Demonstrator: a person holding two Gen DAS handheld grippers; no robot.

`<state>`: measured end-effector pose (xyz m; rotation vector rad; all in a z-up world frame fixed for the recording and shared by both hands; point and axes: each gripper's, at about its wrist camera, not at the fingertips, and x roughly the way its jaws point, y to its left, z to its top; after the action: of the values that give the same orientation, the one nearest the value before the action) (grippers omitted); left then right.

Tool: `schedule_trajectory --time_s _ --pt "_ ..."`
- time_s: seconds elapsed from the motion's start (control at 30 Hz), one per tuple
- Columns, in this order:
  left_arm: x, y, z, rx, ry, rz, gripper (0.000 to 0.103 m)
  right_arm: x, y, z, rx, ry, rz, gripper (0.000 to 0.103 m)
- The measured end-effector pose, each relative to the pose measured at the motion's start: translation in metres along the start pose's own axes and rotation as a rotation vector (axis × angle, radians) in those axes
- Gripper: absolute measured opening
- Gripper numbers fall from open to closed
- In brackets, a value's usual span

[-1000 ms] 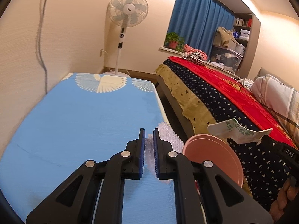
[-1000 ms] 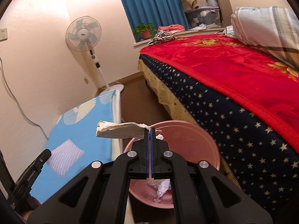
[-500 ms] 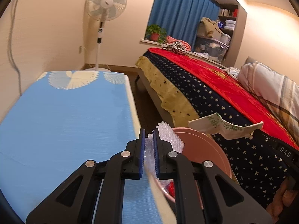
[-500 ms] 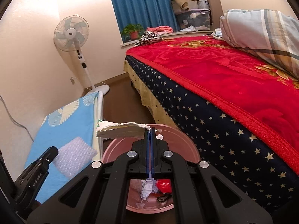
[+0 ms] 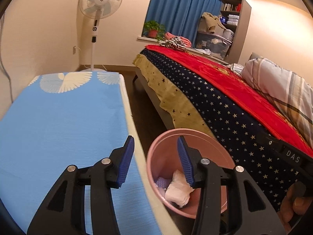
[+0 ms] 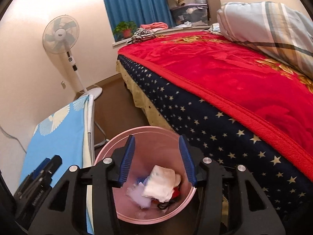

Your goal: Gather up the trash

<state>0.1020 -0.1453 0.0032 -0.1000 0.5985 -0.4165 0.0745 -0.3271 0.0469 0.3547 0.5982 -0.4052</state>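
A pink round bin (image 5: pixel 166 146) (image 6: pixel 137 135) stands on the floor between the blue table and the bed. Inside it lie a white crumpled wrapper (image 6: pixel 160 186) (image 5: pixel 178 190), a piece of bubble wrap (image 6: pixel 138 194) (image 5: pixel 163 182) and some red and black bits. My left gripper (image 5: pixel 155 161) hovers over the bin's left rim, its jaws opening with nothing between them. My right gripper (image 6: pixel 156 160) hangs right above the bin's mouth, its jaws opening too, nothing between its pads. The right gripper's body (image 5: pixel 289 156) shows at the right edge of the left wrist view.
A table with a blue cloth (image 5: pixel 58 121) (image 6: pixel 56 137) runs along the wall at left. A bed with a red and starred blanket (image 5: pixel 225 98) (image 6: pixel 225 82) fills the right. A standing fan (image 5: pixel 97 19) (image 6: pixel 62 37) is at the far wall. Bare floor (image 6: pixel 113 105) lies between.
Both grippers have opened. The bubble wrap left my left gripper and the white wrapper left my right one; both now lie in the pink bin. The left gripper moved right, over the bin's rim.
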Motion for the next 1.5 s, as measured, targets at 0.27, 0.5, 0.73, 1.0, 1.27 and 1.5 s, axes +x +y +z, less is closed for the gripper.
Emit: schedule_trajectory --time_s 0.27,0.5,0.73,1.0,1.27,1.5 --pt "-0.046 0.02 -0.006 0.037 -0.06 0.07 0.073 -0.031 0.027 -0.011 -0.08 -0.041 0.061 0.087" --pt "-0.083 0.046 -0.017 0.025 -0.08 0.17 0.095 -0.056 0.053 -0.029 -0.172 -0.053 0.119 0.098" --pt "-0.116 0.065 -0.045 -0.005 -0.103 0.324 0.095 -0.061 0.086 -0.061 -0.267 -0.042 0.156 0.098" --pt "-0.118 0.084 -0.061 -0.041 -0.068 0.395 0.095 -0.06 0.108 -0.082 -0.338 -0.038 0.17 0.098" --pt "-0.124 0.096 -0.066 -0.067 -0.076 0.422 0.095 -0.056 0.112 -0.087 -0.333 -0.024 0.182 0.098" --pt "-0.125 0.093 -0.067 -0.065 -0.078 0.408 0.095 -0.057 0.115 -0.09 -0.341 -0.028 0.181 0.098"
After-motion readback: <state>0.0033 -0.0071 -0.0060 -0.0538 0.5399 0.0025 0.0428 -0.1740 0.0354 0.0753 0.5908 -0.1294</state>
